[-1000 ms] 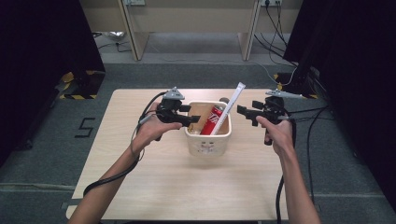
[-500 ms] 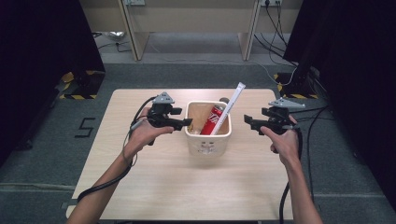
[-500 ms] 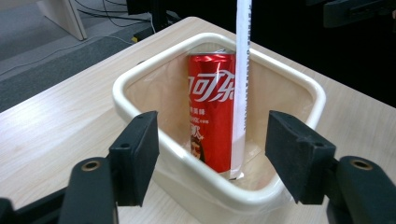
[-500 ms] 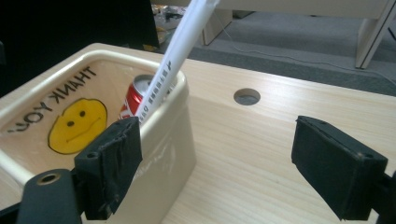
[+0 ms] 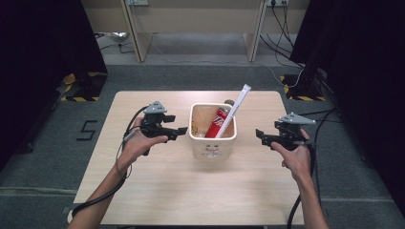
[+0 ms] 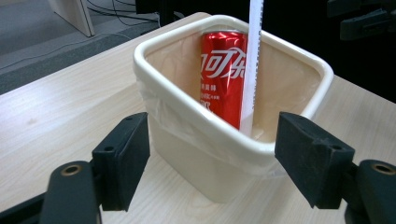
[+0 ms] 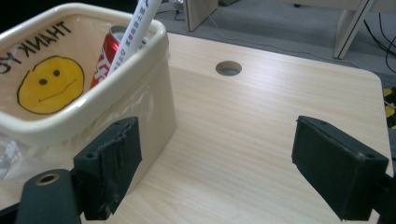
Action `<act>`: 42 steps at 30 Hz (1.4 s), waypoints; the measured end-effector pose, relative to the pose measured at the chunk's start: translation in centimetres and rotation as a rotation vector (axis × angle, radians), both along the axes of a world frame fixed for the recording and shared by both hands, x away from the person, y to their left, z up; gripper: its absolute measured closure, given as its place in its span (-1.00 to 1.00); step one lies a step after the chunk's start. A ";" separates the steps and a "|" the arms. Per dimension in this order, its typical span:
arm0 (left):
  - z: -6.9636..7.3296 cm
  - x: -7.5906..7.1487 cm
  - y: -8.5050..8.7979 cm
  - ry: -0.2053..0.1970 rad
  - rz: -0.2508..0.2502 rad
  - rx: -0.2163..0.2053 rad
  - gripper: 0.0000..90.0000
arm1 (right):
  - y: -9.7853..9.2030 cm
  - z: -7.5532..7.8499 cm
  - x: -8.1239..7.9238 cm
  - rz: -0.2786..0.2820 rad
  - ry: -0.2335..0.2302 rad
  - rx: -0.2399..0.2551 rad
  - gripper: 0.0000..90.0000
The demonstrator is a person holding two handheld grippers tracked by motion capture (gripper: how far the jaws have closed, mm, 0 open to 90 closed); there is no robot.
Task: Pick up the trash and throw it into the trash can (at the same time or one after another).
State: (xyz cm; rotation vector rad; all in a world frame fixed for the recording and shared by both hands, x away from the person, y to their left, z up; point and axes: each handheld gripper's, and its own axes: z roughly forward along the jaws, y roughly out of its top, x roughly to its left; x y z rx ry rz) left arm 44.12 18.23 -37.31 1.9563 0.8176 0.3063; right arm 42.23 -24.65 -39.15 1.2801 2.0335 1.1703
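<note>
Your left gripper (image 5: 177, 130) and right gripper (image 5: 261, 135) both hold their jaws open and empty, the left's just widening; the bin (image 5: 212, 143) hides the can's (image 5: 218, 125) base

Field notes, legible marks. I read white Chinese Coca-Cola lettering on the red can (image 6: 223, 77), upper centre of the left gripper view. "THANK Y…", cut off at the frame's left edge, stands above a yellow smiley inside the cream bin (image 7: 154, 56), upper left of the right gripper view. Print on the white stick (image 7: 137, 28) is too small to read. A "5" is marked on the floor (image 5: 87, 130), left in the high view.

Can's (image 6: 223, 74) base hidden inside bin (image 6: 187, 135)
</note>
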 end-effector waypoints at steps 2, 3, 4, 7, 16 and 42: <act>-0.3 -0.2 0.3 -0.005 0.006 0.004 -0.43 | 0.0 -0.3 -0.4 -0.006 -0.007 -0.030 -0.64; -0.5 -0.4 0.5 -0.005 0.012 0.006 -0.43 | 0.0 -0.4 -0.6 -0.004 -0.002 -0.033 -0.64; -0.7 -0.5 0.7 -0.007 0.016 0.005 -0.44 | 0.0 -0.6 -0.7 -0.001 -0.001 -0.032 -0.64; -1.4 -0.9 1.1 -0.016 0.023 0.008 -0.44 | -0.1 -1.1 -1.1 0.002 0.009 -0.038 -0.64; -3.9 -2.3 1.8 -0.025 0.042 0.035 -0.44 | -0.1 -2.6 -2.5 -0.005 0.018 -0.074 -0.64; -10.0 -5.1 2.4 0.002 0.049 0.083 -0.44 | 0.8 -9.7 -5.8 -0.021 0.088 -0.150 -0.64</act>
